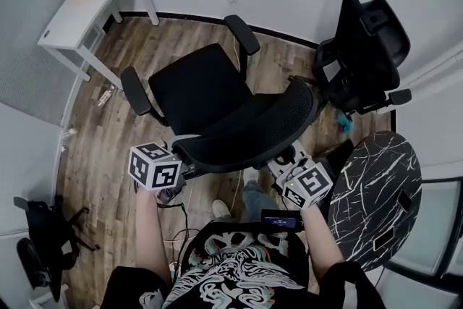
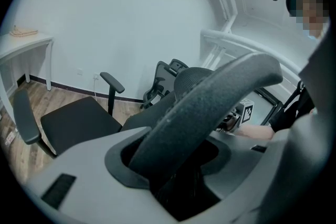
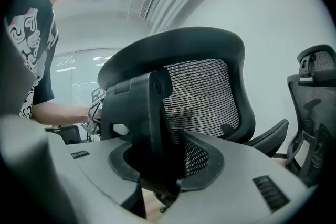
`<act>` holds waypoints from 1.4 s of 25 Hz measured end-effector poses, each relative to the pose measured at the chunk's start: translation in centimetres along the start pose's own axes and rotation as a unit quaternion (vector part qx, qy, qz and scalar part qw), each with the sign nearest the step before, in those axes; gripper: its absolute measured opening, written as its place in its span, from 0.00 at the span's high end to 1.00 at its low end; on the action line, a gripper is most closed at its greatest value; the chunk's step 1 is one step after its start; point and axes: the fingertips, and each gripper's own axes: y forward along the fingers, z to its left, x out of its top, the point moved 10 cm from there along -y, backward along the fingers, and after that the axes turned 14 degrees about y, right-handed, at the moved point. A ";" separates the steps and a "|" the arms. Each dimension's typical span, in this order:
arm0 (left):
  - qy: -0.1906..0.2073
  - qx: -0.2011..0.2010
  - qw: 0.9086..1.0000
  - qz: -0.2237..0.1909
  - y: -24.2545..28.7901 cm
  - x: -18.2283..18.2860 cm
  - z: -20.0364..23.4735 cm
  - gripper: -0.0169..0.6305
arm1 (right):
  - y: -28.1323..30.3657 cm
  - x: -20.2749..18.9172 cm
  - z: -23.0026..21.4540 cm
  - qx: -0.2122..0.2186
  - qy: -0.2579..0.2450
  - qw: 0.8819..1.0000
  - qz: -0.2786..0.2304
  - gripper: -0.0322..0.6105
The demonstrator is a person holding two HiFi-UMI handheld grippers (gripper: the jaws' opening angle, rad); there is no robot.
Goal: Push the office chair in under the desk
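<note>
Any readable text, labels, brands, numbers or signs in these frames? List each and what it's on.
No readable text in any view.
Left marker cube and right marker cube: black-and-white square patterns only, no letters or digits.
Shirt: swirl graphic, no legible words.
Small device at the chest: blue-lit strip, too small to read.
Office chair: no label visible.

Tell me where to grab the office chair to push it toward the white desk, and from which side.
Grip the backrest rim from behind, left tongs and right tongs near its two ends. The office chair faces the desk with its back to the person, and the curved rim is slim enough to fit between the jaws.
</note>
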 end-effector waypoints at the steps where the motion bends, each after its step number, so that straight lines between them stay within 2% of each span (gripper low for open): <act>1: -0.002 -0.001 1.000 0.000 0.0 0.0 0.0 0.62 | 0.0 0.0 0.0 0.000 0.000 1.000 0.001 0.71; 10: -0.016 -0.012 1.000 0.002 0.3 0.0 0.3 0.62 | 0.2 0.2 -0.4 0.006 -0.001 1.000 0.006 0.71; 35: -0.025 -0.014 1.000 -0.001 0.3 0.3 0.7 0.63 | 0.5 0.5 -0.7 0.009 0.002 1.000 -0.002 0.71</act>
